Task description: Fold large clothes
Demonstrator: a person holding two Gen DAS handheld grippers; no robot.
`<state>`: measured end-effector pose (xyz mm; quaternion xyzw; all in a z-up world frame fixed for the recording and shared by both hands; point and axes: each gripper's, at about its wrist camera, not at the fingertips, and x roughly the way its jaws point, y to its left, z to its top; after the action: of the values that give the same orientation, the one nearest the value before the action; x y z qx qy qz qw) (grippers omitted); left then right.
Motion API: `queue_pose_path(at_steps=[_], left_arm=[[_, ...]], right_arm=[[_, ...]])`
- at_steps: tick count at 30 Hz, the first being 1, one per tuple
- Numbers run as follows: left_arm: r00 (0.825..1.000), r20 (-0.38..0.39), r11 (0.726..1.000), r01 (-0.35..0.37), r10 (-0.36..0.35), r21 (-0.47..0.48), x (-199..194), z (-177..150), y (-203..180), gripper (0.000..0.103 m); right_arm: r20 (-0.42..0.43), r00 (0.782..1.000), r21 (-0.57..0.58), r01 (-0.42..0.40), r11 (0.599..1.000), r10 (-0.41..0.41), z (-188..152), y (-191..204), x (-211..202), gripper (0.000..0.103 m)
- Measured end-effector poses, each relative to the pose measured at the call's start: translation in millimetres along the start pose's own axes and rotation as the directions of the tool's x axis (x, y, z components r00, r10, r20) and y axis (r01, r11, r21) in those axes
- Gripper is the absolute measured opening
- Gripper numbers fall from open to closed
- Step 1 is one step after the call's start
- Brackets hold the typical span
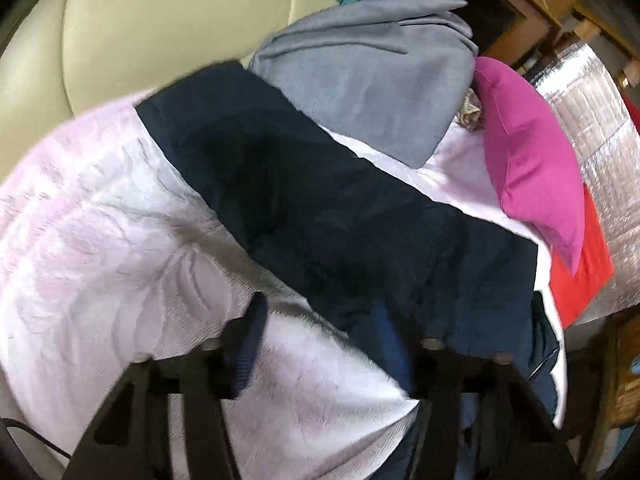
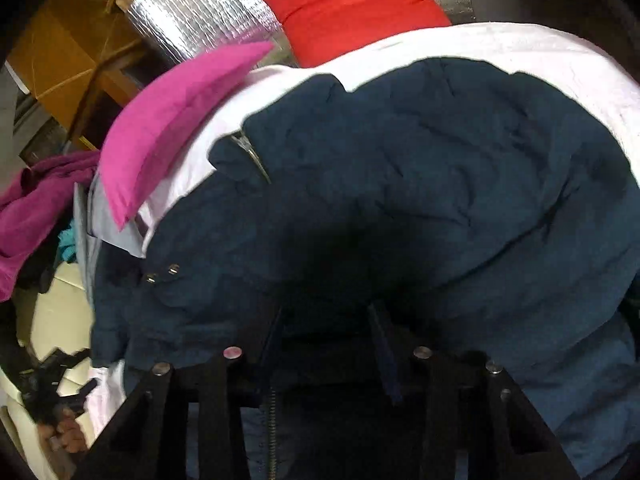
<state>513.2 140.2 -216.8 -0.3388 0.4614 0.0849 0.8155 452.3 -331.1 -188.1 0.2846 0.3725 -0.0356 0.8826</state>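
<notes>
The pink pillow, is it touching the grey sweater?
Cannot tell. In the left wrist view the pink pillow sits right beside the grey sweater, but shadow hides where they meet.

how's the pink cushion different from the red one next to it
The pink cushion is magenta, while the red cushion is bright red. The pink one rests partly on the white bed cover with a pointed corner sticking out; the red one lies further back, against the silver foil mat, its near edge hidden behind the white cover. The pink one lies close to the navy jacket; the red one sits beyond it. Both are plain, soft, single-colour cushions.
</notes>
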Motion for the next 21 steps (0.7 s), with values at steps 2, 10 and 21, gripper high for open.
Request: queue_pose_path(at_steps=[2,10,21], left_arm=[[1.000,-0.001,0.999,0.019,-0.019,-0.041,9,7,8,0.044],[0.996,0.004,0.986,0.091,-0.092,-0.137,32,26,30,0.040],[0.991,0.109,0.992,0.092,-0.082,-0.085,17,27,19,0.009]], right_arm=[[0.037,0.999,-0.013,-0.014,1.000,0.014,1,0,-10,0.046],[0.015,1.000,-0.015,0.019,1.000,-0.019,1,-2,0,0.046],[0.028,1.000,0.013,0.013,1.000,-0.014,2,-13,-11,0.046]])
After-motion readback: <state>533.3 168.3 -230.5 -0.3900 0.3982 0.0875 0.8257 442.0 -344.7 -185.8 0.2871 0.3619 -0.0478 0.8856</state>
